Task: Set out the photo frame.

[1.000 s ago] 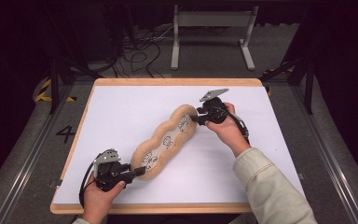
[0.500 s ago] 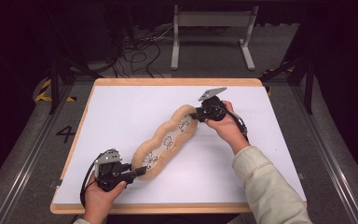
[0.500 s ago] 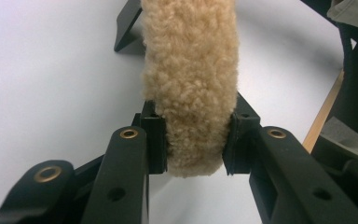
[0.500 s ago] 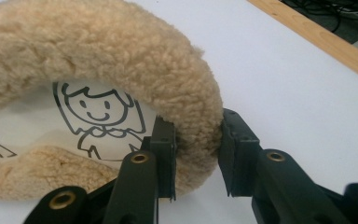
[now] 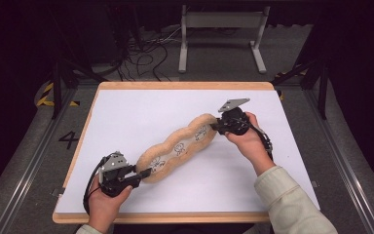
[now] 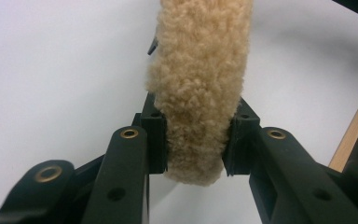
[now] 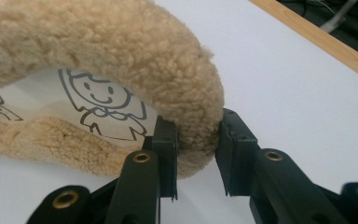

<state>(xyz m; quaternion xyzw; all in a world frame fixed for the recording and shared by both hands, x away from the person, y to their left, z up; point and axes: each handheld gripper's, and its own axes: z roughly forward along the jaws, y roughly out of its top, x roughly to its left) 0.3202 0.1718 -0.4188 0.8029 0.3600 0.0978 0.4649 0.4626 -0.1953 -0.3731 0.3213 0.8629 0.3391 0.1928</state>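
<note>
Right gripper view shows fleece cushion's cartoon print.

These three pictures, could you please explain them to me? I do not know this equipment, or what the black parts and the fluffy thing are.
A person works at a white table, holding a hand tool with two black jaws in each hand. The high view looks down from above. The other two pictures come from small cameras riding on each tool. The left gripper pinches one end of a long fluffy tan cushion, which has cartoon figures printed on its pale middle. The right gripper has just been closing and pinches the other end. In both gripper views the jaws press into the fleece.
</note>
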